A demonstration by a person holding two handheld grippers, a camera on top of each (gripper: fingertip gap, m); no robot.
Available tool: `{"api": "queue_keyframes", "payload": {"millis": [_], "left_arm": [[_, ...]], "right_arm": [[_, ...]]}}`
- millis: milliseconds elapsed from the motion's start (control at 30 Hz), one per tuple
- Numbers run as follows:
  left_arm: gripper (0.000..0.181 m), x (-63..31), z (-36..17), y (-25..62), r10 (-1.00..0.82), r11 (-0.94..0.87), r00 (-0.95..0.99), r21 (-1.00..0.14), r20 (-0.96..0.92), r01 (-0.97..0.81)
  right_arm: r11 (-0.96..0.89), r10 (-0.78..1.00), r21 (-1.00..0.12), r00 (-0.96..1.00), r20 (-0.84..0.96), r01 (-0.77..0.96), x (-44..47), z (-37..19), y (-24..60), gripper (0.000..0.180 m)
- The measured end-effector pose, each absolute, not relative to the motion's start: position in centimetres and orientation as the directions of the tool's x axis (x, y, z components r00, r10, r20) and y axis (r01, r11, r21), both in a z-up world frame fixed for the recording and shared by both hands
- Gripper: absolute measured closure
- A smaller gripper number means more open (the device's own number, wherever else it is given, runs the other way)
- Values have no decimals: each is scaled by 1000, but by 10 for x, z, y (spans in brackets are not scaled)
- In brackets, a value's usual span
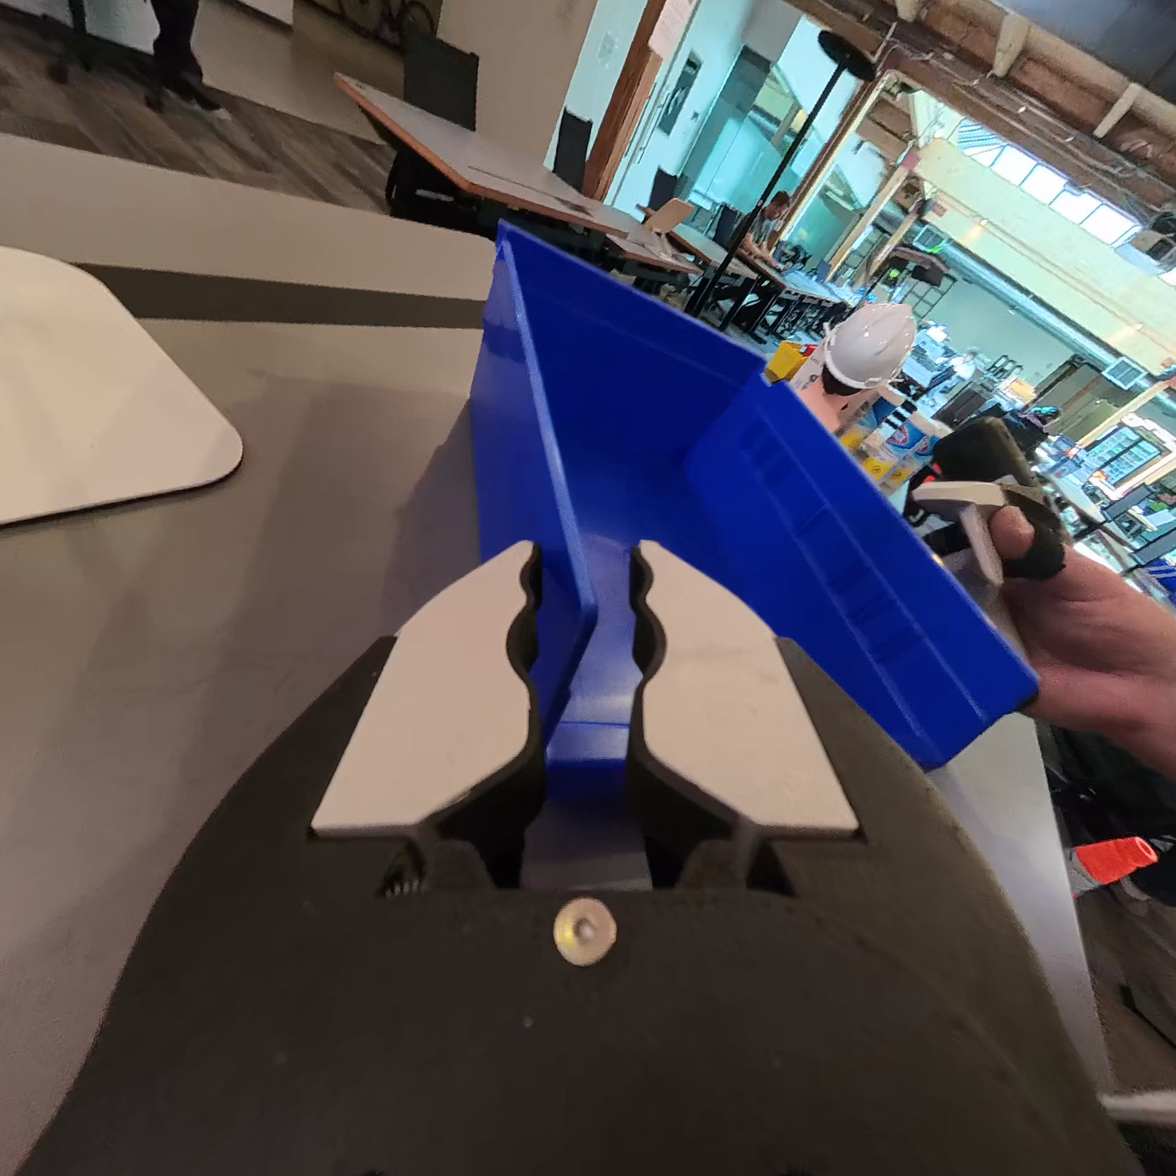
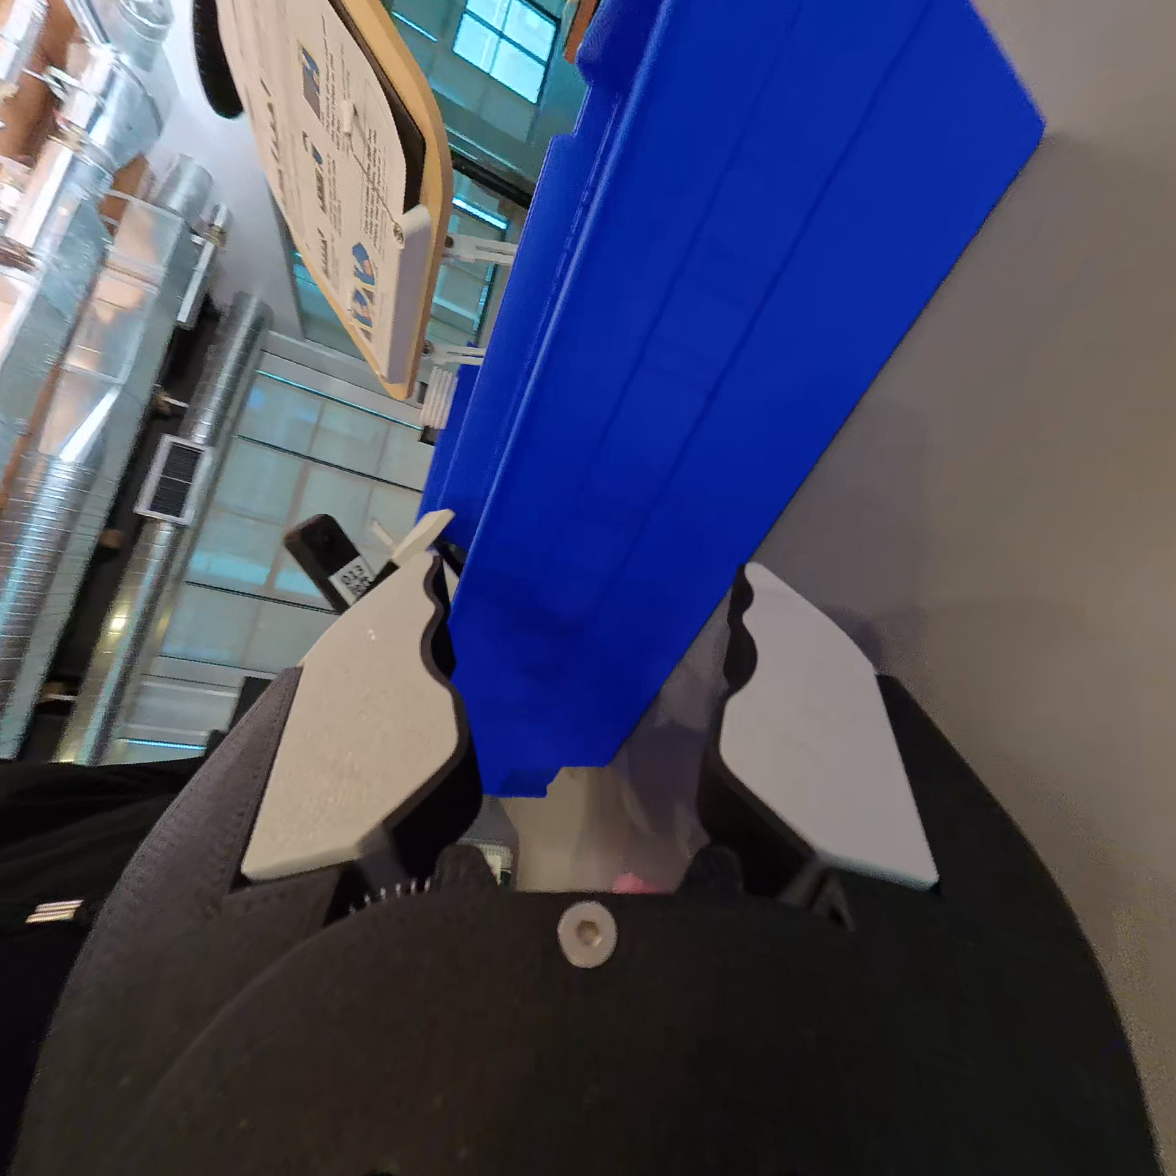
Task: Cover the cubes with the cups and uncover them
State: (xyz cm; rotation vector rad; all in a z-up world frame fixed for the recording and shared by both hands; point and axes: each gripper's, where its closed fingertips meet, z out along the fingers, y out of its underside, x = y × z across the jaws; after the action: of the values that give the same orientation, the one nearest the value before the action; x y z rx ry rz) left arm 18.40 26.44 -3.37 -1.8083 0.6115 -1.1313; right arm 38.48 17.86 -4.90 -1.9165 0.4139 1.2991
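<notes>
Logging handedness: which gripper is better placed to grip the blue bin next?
Left, probably: the left gripper closely straddles the blue bin's wall; the right gripper gapes wide at its end.

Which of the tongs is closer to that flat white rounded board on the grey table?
Left. The left tongs straddle a wall of the blue plastic bin, and the white board lies on their side of it. The right tongs sit at the bin's opposite side, farther off.
</notes>
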Motion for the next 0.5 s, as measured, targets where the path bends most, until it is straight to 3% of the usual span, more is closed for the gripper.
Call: {"api": "queue_keyframes", "payload": {"millis": [233, 367, 500], "left_arm": [[147, 163, -18, 261, -826, -410, 430, -912, 364, -15], [151, 162, -33, 252, -854, -441, 351, -893, 384, -95], [157, 171, -37, 235, -863, -459, 298, -879, 408, -126]], "right_arm": [[-646, 205, -671, 763, -613, -365, 361, -32, 157, 85], [-686, 219, -683, 823, -524, -253, 306, -45, 145, 83], [-704, 188, -678, 866, -464, -211, 303, -63, 146, 99]]}}
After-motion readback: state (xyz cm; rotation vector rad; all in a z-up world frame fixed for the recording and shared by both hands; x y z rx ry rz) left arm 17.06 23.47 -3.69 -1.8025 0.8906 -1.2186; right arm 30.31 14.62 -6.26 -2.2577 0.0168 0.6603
